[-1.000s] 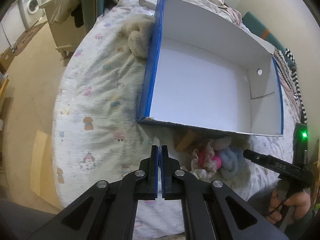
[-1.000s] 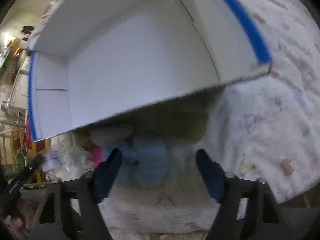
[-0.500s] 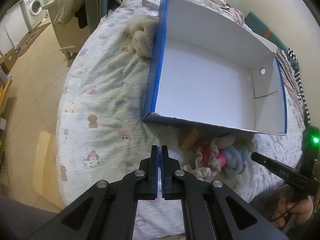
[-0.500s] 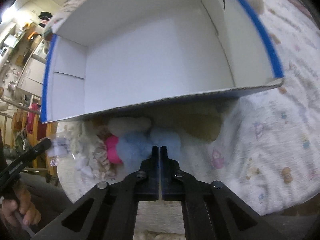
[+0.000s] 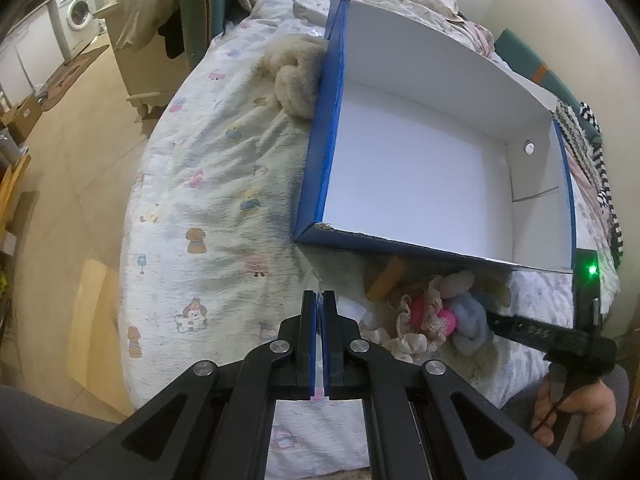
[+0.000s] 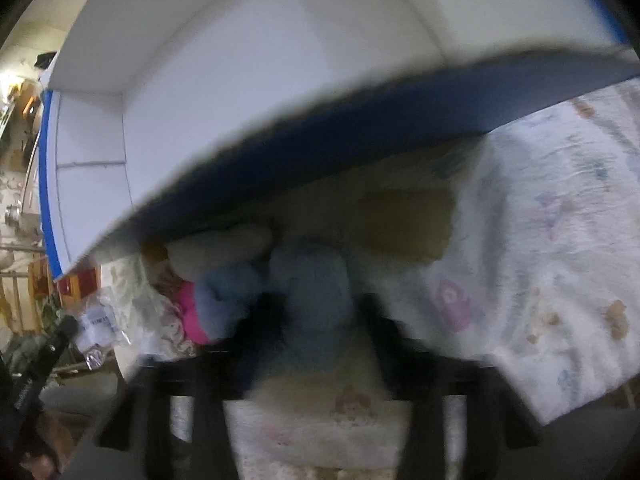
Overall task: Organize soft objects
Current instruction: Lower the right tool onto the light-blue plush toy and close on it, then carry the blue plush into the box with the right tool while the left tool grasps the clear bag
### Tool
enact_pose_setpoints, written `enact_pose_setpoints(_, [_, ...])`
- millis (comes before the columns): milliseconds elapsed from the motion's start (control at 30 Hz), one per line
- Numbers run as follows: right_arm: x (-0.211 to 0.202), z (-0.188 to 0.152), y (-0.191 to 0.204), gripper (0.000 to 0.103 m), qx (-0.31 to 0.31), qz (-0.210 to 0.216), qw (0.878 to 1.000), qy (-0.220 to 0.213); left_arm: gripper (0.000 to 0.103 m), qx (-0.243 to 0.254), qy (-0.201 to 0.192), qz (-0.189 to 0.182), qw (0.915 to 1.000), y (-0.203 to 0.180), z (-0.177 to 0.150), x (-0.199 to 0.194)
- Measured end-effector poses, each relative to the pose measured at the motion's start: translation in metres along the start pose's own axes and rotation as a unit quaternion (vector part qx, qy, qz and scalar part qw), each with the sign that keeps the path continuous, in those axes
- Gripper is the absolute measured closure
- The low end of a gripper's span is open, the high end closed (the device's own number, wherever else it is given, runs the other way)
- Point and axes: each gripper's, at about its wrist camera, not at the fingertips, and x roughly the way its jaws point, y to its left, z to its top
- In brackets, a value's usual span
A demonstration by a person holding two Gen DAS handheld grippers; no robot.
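Opening around a blue plush toy (image 6: 308, 292), the right gripper (image 6: 320, 320) showed blurred fingers either side of it; contact could not be told. The left gripper (image 5: 319, 320) hung with fingers pressed together, empty, over the bed (image 5: 208, 200). Beyond lay the white box (image 5: 420, 168).
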Motion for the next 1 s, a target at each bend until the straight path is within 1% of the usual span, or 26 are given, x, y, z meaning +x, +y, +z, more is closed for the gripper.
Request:
enact_pose_setpoints(33, [-0.001,-0.001,0.000,0.077,-0.004,-0.003,1.000,-0.002,0.101,-0.001,0.001,0.001,1.0000,0.000,0.000,0.001])
enact_pose_setpoints(67, [-0.004,-0.002,0.003,0.085,-0.013,-0.005,1.000,-0.010,0.101,-0.002,0.001,0.003,1.0000,0.001,0.000,0.001])
enact_pose_setpoints(167, [-0.027,-0.011,0.010,0.087,-0.034,-0.008,0.999,-0.039,0.101,0.000,-0.003,0.011,0.9999,0.001,-0.001,0.000])
enact_pose_setpoints(233, [-0.043,-0.018,0.011,0.087,-0.035,-0.005,0.998,-0.047,0.101,-0.001,-0.008,0.015,0.9999,0.002,-0.002,-0.003])
enact_pose_setpoints(300, [-0.065,-0.027,0.014,0.087,-0.034,0.013,0.997,-0.064,0.101,-0.003,-0.018,0.019,0.9996,0.005,-0.003,-0.009])
enact_pose_setpoints(467, [-0.122,-0.042,0.016,0.087,-0.043,0.069,0.992,-0.097,0.101,0.000,-0.044,0.010,0.9990,0.003,-0.005,-0.032])
enact_pose_setpoints(500, [-0.133,-0.045,0.019,0.087,-0.047,0.075,0.990,-0.106,0.101,0.001,-0.048,0.007,0.9988,0.001,-0.006,-0.037])
enact_pose_setpoints(667, [-0.182,-0.043,0.030,0.087,-0.063,0.120,0.979,-0.151,0.101,0.006,-0.067,0.000,0.9977,-0.006,-0.003,-0.066])
enact_pose_setpoints(800, [-0.203,-0.034,0.046,0.087,-0.079,0.127,0.972,-0.179,0.101,0.007,-0.077,-0.019,0.9968,-0.014,0.012,-0.086])
enact_pose_setpoints(867, [-0.202,-0.031,0.052,0.087,-0.081,0.128,0.971,-0.184,0.099,0.027,-0.072,0.001,0.9970,-0.019,0.020,-0.084])
enact_pose_setpoints(900, [-0.201,-0.028,0.052,0.087,-0.081,0.129,0.971,-0.184,0.092,0.035,-0.060,0.011,0.9975,-0.020,0.023,-0.078])
enact_pose_setpoints(933, [-0.201,-0.026,0.051,0.087,-0.080,0.131,0.971,-0.183,0.076,0.037,-0.043,0.019,0.9982,-0.018,0.024,-0.068])
enact_pose_setpoints(967, [-0.196,-0.024,0.052,0.087,-0.079,0.132,0.972,-0.181,0.066,0.031,-0.023,0.023,0.9990,-0.013,0.024,-0.055])
enact_pose_setpoints(1000, [-0.190,-0.022,0.053,0.087,-0.077,0.132,0.972,-0.177,0.046,0.016,0.002,0.025,0.9996,-0.006,0.023,-0.039])
